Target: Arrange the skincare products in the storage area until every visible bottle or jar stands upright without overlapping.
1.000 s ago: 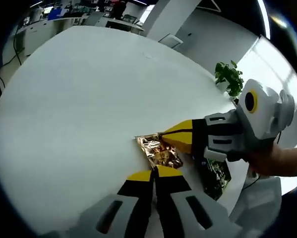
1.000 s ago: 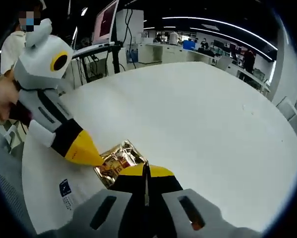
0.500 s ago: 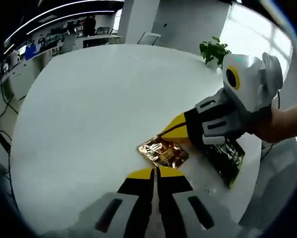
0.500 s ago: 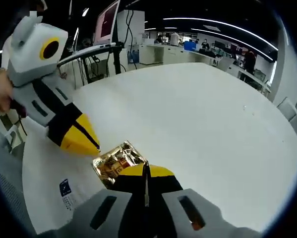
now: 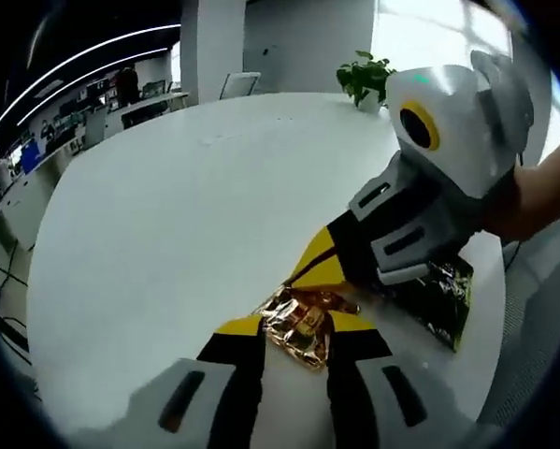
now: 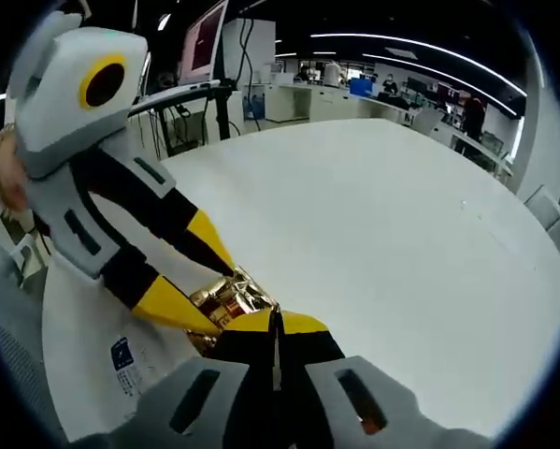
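A crinkled gold sachet (image 5: 303, 318) lies on the white table (image 5: 167, 215). My left gripper (image 5: 296, 327) is open, with one yellow-tipped jaw on each side of the sachet. The right gripper (image 5: 317, 271) comes in from the right, shut, its tips pinching the sachet's far edge. In the right gripper view my right gripper (image 6: 275, 323) is shut at the edge of the gold sachet (image 6: 235, 290), and the left gripper (image 6: 222, 301) straddles the sachet from the left. A dark green sachet (image 5: 438, 299) lies flat under the right gripper's body.
A white packet with a blue label (image 6: 121, 360) lies near the table edge. The table (image 6: 373, 206) stretches bare beyond the sachets. A potted plant (image 5: 364, 75) stands at its far side. A monitor on a stand (image 6: 200, 37) rises behind the table.
My left gripper has opened and moved forward, so its jaws now stand around the gold sachet. The right gripper has stayed shut at the sachet's edge.
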`<act>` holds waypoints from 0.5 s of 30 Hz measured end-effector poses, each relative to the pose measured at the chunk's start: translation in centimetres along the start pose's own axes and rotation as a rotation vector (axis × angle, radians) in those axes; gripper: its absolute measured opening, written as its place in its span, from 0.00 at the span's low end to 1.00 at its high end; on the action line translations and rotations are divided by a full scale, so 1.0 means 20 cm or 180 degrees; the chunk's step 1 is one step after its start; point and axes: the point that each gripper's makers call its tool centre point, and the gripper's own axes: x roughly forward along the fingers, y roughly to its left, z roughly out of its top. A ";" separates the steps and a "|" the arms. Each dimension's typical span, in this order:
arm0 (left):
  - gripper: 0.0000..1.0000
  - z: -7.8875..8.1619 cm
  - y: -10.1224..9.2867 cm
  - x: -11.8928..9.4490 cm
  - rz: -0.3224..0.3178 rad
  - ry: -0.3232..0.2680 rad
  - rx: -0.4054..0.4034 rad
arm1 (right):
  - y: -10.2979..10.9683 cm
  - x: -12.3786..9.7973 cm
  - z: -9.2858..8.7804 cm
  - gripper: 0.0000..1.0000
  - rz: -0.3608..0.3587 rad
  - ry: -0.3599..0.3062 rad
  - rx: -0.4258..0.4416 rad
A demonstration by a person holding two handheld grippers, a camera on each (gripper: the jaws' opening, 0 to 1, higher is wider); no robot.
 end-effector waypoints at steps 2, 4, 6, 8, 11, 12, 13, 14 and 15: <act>0.29 0.01 0.00 0.00 0.0002 0.0000 0.0017 | 0.00 0.00 0.00 0.01 0.0000 -0.0007 0.0014; 0.30 0.02 0.01 0.01 -0.0013 -0.0018 0.0029 | 0.00 0.01 0.00 0.01 0.0002 -0.0007 0.0011; 0.31 0.01 0.00 0.02 -0.0028 -0.0006 0.0057 | -0.01 0.01 0.00 0.01 0.0002 -0.0014 0.0024; 0.30 0.01 -0.02 0.02 -0.0059 0.0001 0.0078 | 0.00 0.00 0.00 0.01 -0.0001 -0.0020 0.0024; 0.30 -0.02 -0.02 0.05 -0.0028 0.0081 0.0165 | 0.00 0.00 0.00 0.01 -0.0004 -0.0024 0.0022; 0.30 -0.03 -0.02 0.05 -0.0025 0.0099 0.0169 | 0.00 0.00 0.00 0.01 -0.0006 -0.0025 0.0023; 0.30 -0.03 -0.02 0.06 -0.0024 0.0123 0.0179 | 0.00 0.00 0.00 0.01 -0.0005 -0.0025 0.0024; 0.29 -0.05 -0.02 0.06 -0.0023 0.0162 0.0197 | 0.00 0.00 0.00 0.01 -0.0007 -0.0025 0.0028; 0.30 -0.04 -0.01 0.06 -0.0017 0.0112 0.0214 | 0.00 0.00 0.00 0.01 -0.0007 -0.0025 0.0028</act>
